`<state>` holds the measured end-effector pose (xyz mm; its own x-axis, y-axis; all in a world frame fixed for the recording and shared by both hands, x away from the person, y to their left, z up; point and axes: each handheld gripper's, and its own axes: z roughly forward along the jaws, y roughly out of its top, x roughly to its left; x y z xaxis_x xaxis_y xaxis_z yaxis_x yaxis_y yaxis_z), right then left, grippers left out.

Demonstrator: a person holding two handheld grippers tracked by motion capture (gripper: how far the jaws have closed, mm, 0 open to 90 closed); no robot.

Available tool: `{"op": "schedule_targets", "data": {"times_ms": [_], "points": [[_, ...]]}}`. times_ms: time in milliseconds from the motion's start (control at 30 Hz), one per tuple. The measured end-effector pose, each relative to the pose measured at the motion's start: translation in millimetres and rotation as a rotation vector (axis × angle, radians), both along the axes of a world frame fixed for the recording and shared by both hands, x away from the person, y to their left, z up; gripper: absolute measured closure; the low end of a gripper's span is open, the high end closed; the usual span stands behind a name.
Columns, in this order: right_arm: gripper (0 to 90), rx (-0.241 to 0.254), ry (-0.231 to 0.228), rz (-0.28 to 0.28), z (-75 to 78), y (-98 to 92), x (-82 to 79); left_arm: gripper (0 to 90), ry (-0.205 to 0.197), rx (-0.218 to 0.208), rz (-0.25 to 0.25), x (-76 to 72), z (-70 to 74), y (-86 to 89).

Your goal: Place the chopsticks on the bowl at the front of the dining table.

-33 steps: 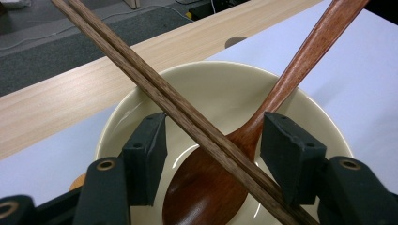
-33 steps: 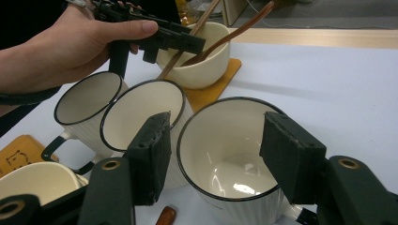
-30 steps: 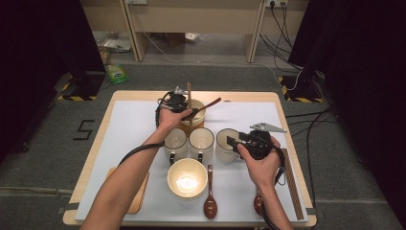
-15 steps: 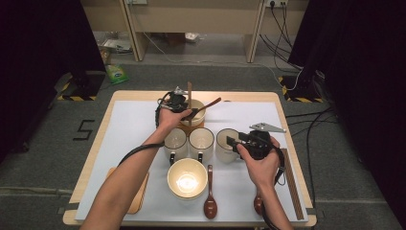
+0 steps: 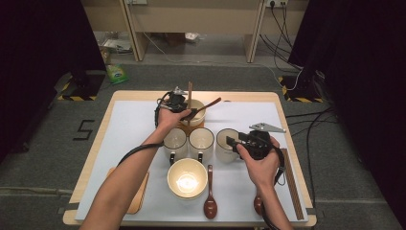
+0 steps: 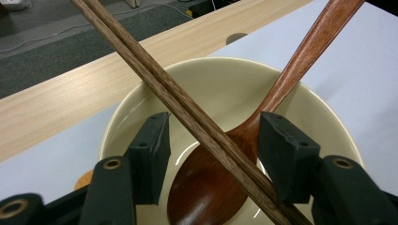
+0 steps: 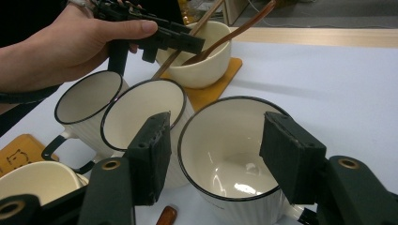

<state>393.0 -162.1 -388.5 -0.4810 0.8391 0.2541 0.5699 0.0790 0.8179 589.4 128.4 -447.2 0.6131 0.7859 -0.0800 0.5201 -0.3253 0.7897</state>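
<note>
Left hand-held gripper (image 6: 213, 154) over the bowl (image 6: 225, 79) near the table's far edge: jaws just narrowing around chopsticks (image 6: 187, 112), not yet pinching. Right hand-held gripper (image 7: 213, 154) spread over a mug (image 7: 230, 154).

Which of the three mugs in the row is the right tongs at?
The rightmost mug, at the end of the row away from the left arm. The right tongs straddle its rim with jaws open; the middle mug and left mug stand clear.
</note>
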Motion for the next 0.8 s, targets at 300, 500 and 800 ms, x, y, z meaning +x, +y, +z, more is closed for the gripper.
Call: {"op": "schedule_targets", "data": {"times_ms": [300,500,800], "points": [[42.9,-0.002,0.001,0.003,-0.8,0.6,0.2,40.1,-0.005,0.000,0.008,0.2,0.4,0.9],[42.9,-0.004,0.001,0.005,-1.2,1.0,0.2,38.4,-0.005,0.000,0.013,0.1,1.6,3.6],[42.9,-0.005,0.001,0.005,-1.0,1.6,-0.1,34.0,-0.011,-0.008,0.018,-0.8,6.1,7.0]]}}
